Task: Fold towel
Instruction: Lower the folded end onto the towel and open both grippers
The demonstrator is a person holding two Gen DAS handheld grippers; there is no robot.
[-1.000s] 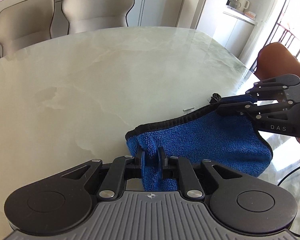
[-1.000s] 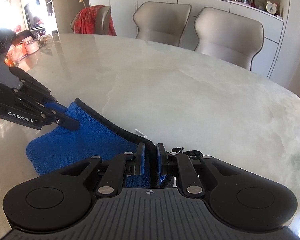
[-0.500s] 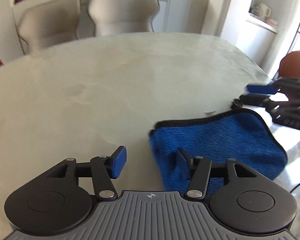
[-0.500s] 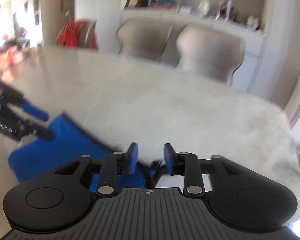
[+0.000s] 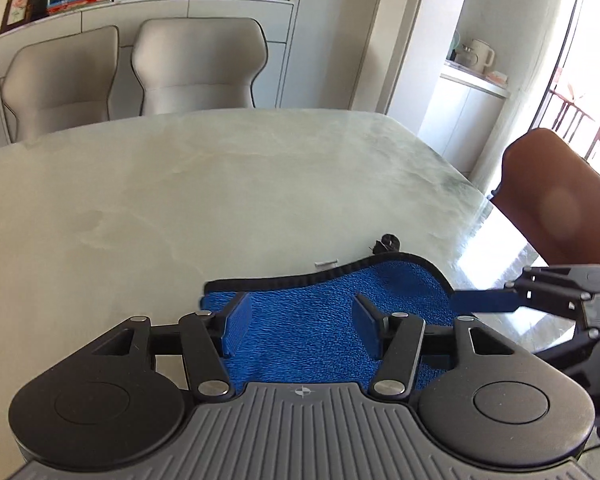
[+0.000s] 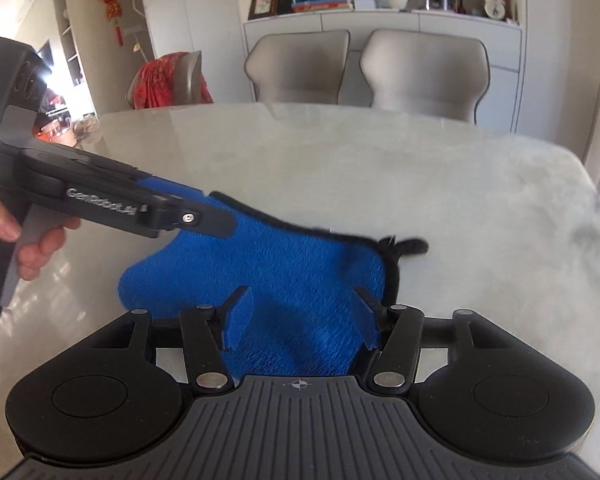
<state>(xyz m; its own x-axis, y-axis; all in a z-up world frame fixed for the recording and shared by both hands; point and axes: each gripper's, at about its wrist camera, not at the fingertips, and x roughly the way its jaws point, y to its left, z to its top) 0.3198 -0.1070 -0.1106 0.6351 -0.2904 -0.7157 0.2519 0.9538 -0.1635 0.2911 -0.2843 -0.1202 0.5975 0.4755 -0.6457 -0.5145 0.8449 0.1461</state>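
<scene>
A blue towel [image 5: 308, 320] with black edging lies folded on the marble table [image 5: 220, 200], near its front right corner. My left gripper [image 5: 300, 308] hovers over the towel's near part, open, its pads clear of the cloth. My right gripper [image 6: 300, 296] stands over the towel [image 6: 284, 272] from the other side. Its jaws are opening, with only the flat cloth below them and nothing pinched. In each wrist view the other gripper shows at the side: the right gripper [image 5: 480, 300] and the left gripper [image 6: 216, 220]. A black loop [image 6: 408, 246] sticks out at one towel corner.
A hand [image 6: 32, 248] holds the left gripper's handle. Two beige chairs [image 5: 196, 68] stand at the table's far side and a brown chair [image 5: 556, 208] at its right end. A chair draped in red cloth [image 6: 168, 80] is at the far left.
Both grippers were shut on the towel's edge a second ago. Both have let go and drawn back, and the towel now lies flat on the table.
</scene>
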